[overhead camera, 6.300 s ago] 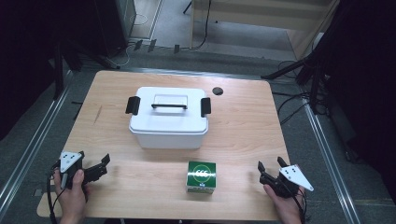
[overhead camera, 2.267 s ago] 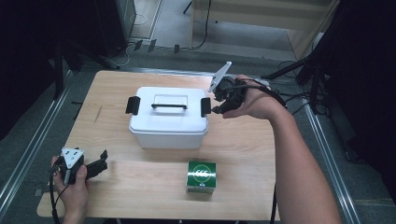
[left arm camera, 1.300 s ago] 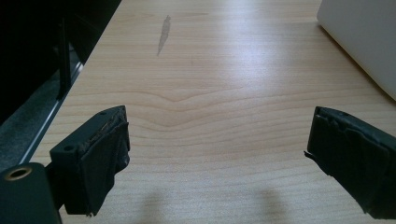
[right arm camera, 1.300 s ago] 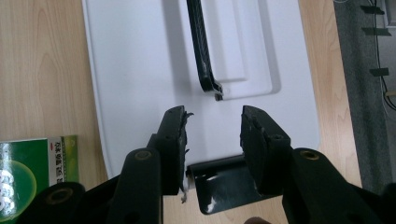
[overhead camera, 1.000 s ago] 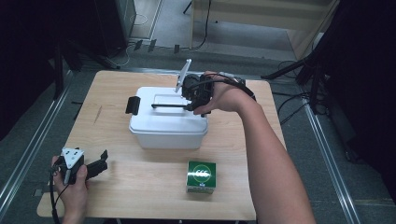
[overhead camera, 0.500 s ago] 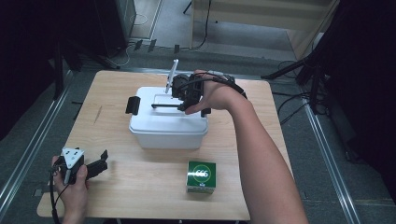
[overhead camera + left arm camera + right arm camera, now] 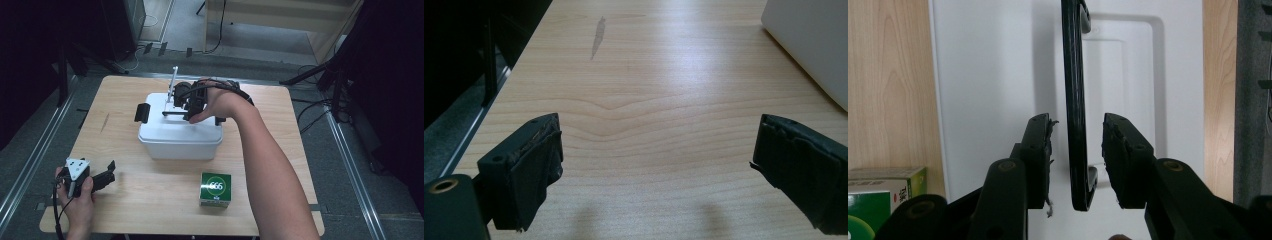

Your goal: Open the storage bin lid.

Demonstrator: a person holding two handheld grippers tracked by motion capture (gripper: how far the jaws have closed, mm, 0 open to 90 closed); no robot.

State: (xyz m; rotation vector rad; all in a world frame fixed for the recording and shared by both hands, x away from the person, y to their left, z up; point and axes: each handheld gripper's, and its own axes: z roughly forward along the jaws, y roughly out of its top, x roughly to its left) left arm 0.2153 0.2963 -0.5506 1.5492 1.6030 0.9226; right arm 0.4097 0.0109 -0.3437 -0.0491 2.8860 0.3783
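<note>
A white lidded box (image 7: pixel 180 137) stands in the middle of the wooden table (image 7: pixel 115 135). Its black carry handle (image 7: pixel 1075 100) lies across the lid (image 7: pixel 993 100). My right gripper (image 7: pixel 1077 125) hangs over the lid and points down, one jaw on each side of the handle. A narrow gap shows on both sides; the jaws have just been closing and are still open. In the high view the right gripper (image 7: pixel 182 102) sits at the handle (image 7: pixel 172 114). My left gripper (image 7: pixel 111 171) rests at the table's front left, open with nothing between its jaws (image 7: pixel 656 135).
A green carton (image 7: pixel 215 189) stands near the front edge, right of centre, and shows in the right gripper view as the green carton (image 7: pixel 878 200). A black side latch (image 7: pixel 142 112) sticks out at the box's left end. Cables and dark stands ring the table.
My right hand has travelled left along the lid and sunk slightly onto the handle. The left gripper has kept still.
</note>
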